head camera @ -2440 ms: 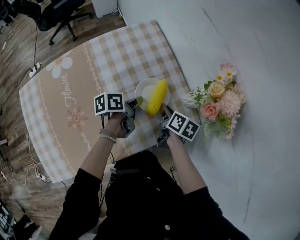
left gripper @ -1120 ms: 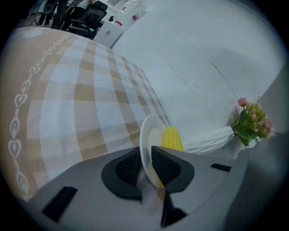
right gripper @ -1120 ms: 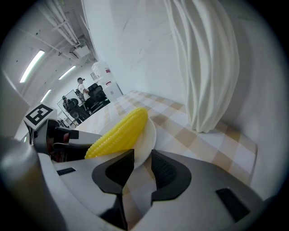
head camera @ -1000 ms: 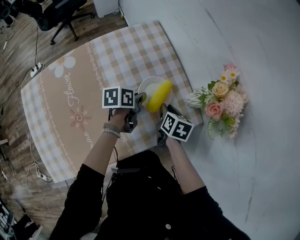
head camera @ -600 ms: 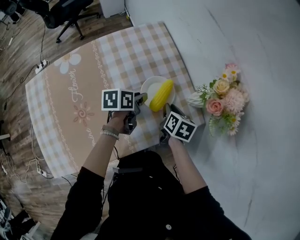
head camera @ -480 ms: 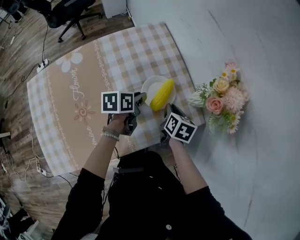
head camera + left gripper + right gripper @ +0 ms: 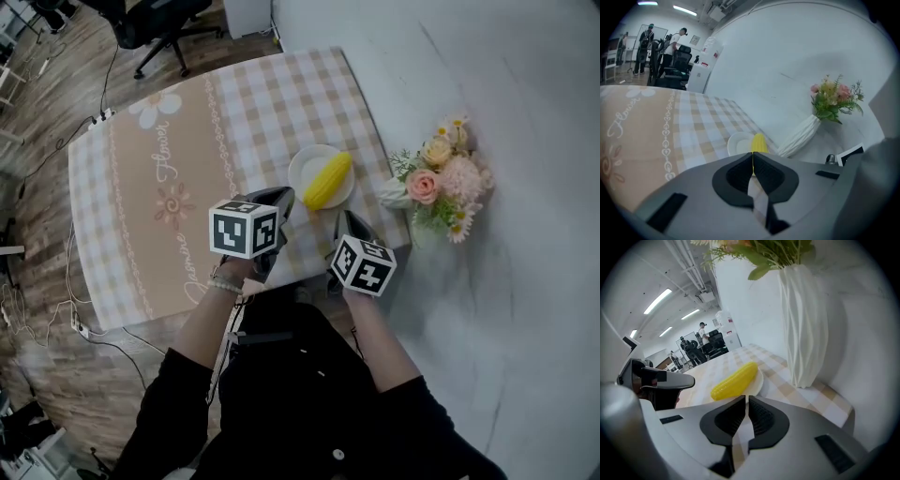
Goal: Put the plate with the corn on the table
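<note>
A white plate (image 7: 304, 165) with a yellow corn cob (image 7: 328, 180) lies flat on the checked tablecloth (image 7: 262, 103), near its right edge. My left gripper (image 7: 282, 196) is shut and empty, its tips just short of the plate's near-left rim. My right gripper (image 7: 345, 221) is shut too, a little nearer than the plate and apart from it. In the left gripper view the plate (image 7: 738, 142) and corn (image 7: 758, 141) lie beyond the closed jaws of the left gripper (image 7: 753, 161). In the right gripper view the corn (image 7: 734, 380) lies just past the right gripper (image 7: 746, 404).
A white vase (image 7: 393, 194) of pink and yellow flowers (image 7: 437, 180) stands right of the plate at the table's edge, by the white wall. The vase (image 7: 804, 324) rises close on the right in the right gripper view. An office chair (image 7: 159, 19) and people stand farther off.
The left gripper, earlier at the plate's rim, has come away from it. Both grippers have drawn back toward me, and the plate stays on the cloth.
</note>
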{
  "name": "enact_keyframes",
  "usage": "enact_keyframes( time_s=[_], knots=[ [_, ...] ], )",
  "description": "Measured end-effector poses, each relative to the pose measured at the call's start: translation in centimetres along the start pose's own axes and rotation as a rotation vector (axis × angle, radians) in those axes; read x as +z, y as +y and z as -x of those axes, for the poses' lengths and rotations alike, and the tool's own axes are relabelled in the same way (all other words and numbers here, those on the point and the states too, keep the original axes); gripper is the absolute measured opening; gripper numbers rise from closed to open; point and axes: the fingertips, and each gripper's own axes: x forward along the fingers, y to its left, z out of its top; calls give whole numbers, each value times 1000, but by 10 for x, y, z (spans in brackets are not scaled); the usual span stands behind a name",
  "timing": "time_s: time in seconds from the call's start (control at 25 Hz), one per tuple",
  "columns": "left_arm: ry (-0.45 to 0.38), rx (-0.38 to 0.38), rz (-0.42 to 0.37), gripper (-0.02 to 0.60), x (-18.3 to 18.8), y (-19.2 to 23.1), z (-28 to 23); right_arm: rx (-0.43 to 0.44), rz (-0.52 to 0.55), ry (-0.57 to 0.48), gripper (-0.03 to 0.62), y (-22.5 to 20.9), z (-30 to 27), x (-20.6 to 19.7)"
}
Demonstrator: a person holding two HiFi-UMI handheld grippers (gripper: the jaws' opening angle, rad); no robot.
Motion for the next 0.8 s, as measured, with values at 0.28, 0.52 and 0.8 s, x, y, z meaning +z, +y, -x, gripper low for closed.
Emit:
enact_keyframes(
  time_s=[0.28,0.52,0.8],
  knots=[
    [-56,40,-117,14,-5,-31,29,73,108,-42,52,11,34,6],
    [-102,48,-191,14,-9,-58,50,145,182,-99,51,23,68,17],
    [-179,70,-276,14,0,-88,81,208,271,-179,49,33,108,35]
  ],
)
